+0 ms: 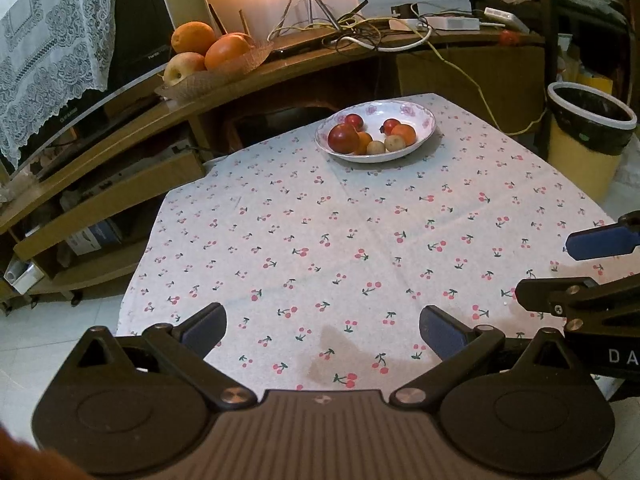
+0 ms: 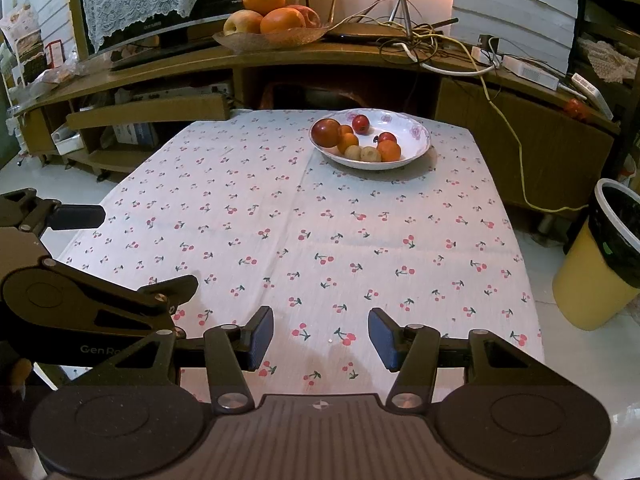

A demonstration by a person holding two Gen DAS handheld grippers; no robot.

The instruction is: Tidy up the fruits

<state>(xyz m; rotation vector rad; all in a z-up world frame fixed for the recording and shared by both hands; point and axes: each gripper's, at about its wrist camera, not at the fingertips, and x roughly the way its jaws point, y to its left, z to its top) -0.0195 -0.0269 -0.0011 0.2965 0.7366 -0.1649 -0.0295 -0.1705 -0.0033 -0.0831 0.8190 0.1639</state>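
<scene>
A white floral plate stands at the far end of the cherry-print table and holds several small fruits: a dark red apple, small oranges, small red fruits and pale round ones. My left gripper is open and empty over the near table edge. My right gripper is open and empty, also near the front edge. Each shows at the side of the other's view.
The cherry-print tablecloth covers the table. A wooden shelf behind holds a glass dish of large oranges and apples and tangled cables. A yellow bin stands at the right.
</scene>
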